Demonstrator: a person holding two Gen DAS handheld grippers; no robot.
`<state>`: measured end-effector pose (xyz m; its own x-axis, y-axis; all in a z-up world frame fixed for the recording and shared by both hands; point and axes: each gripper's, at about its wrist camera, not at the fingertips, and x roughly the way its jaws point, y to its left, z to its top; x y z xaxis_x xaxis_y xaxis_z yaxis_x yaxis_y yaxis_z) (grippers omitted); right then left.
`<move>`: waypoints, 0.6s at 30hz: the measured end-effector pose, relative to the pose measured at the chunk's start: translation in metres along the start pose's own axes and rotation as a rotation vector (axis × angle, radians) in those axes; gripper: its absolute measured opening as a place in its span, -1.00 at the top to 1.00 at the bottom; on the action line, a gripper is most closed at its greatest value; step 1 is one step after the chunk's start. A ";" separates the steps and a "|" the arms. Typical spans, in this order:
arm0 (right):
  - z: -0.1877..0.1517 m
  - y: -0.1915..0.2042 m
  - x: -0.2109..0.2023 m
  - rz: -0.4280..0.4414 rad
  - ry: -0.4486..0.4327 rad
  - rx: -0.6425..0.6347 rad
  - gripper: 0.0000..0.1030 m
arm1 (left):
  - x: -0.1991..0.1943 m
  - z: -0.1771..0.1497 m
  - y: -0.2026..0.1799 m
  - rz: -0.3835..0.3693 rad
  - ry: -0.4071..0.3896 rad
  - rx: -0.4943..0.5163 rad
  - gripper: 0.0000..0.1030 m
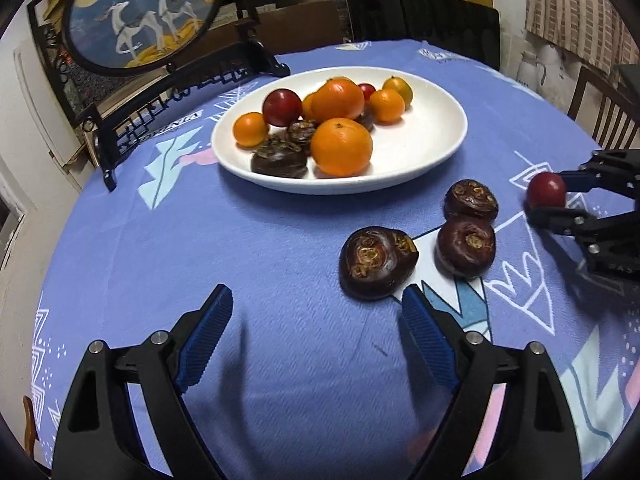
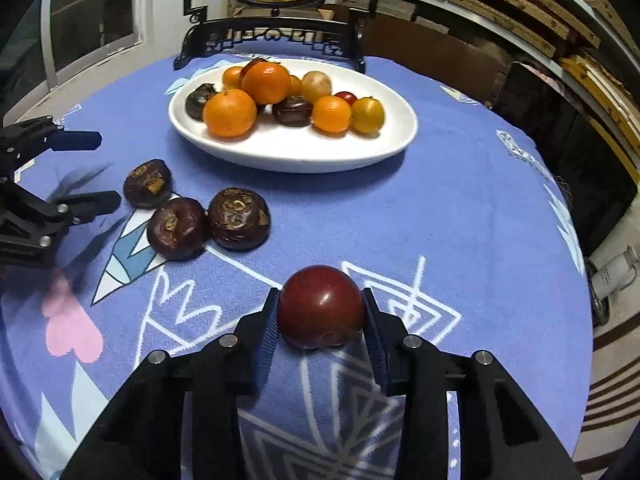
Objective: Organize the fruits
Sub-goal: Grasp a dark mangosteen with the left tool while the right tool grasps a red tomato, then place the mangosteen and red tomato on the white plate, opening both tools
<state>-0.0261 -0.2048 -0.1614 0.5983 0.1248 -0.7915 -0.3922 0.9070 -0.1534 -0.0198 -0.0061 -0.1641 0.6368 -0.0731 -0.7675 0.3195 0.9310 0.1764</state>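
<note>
On the blue tablecloth [image 2: 460, 208], near three loose water chestnuts [image 2: 239, 218], your right gripper [image 2: 320, 312] pinched one red cherry tomato [image 2: 321, 307]; left gripper [image 1: 316, 312] stood spread, empty; you needed gentle pressure before carrying it to its group.

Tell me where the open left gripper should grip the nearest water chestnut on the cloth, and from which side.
Grip the nearest water chestnut across its rounded flanks, coming from above. It lies flat, scarred top up, apart from its neighbours, so the left gripper probably has room either side.
</note>
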 end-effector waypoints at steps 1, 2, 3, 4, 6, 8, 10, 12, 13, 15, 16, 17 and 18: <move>-0.002 -0.001 0.000 0.010 0.000 0.009 0.23 | 0.003 0.002 -0.001 -0.002 0.004 0.003 -0.64; -0.004 -0.003 -0.002 0.019 -0.005 0.018 0.23 | 0.006 0.004 -0.002 -0.009 0.007 0.007 -0.63; -0.005 -0.004 -0.002 0.024 -0.006 0.024 0.23 | 0.008 0.006 -0.004 -0.018 0.008 0.013 -0.64; -0.005 -0.005 -0.003 0.028 -0.008 0.030 0.23 | 0.011 0.008 -0.006 -0.026 0.006 0.025 -0.64; -0.006 -0.007 -0.003 0.032 -0.012 0.041 0.22 | 0.016 0.012 -0.010 -0.020 0.005 0.042 -0.64; -0.005 -0.006 -0.003 0.039 -0.014 0.043 0.22 | 0.023 0.014 -0.012 -0.025 0.018 0.045 -0.64; -0.005 -0.006 -0.002 0.046 -0.014 0.048 0.22 | 0.026 0.018 -0.011 -0.042 0.018 0.030 -0.64; -0.005 -0.007 -0.002 0.050 -0.015 0.053 0.22 | 0.030 0.021 -0.010 -0.055 0.021 0.015 -0.64; -0.005 -0.007 -0.002 0.051 -0.015 0.054 0.22 | 0.030 0.021 -0.010 -0.068 0.019 0.013 -0.52; -0.005 -0.008 -0.002 0.054 -0.016 0.059 0.22 | 0.027 0.020 -0.013 -0.120 0.018 0.020 0.01; -0.005 -0.008 -0.003 0.055 -0.016 0.061 0.22 | 0.025 0.020 -0.015 -0.124 0.022 0.024 0.14; -0.005 -0.008 -0.003 0.055 -0.016 0.063 0.22 | 0.022 0.019 -0.020 -0.105 0.024 0.038 0.14; -0.005 -0.008 -0.003 0.054 -0.016 0.063 0.22 | 0.020 0.017 -0.023 -0.101 0.022 0.055 0.14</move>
<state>-0.0283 -0.2144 -0.1605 0.5889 0.1807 -0.7877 -0.3797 0.9223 -0.0723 -0.0025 -0.0353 -0.1730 0.5843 -0.1576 -0.7961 0.4198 0.8982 0.1302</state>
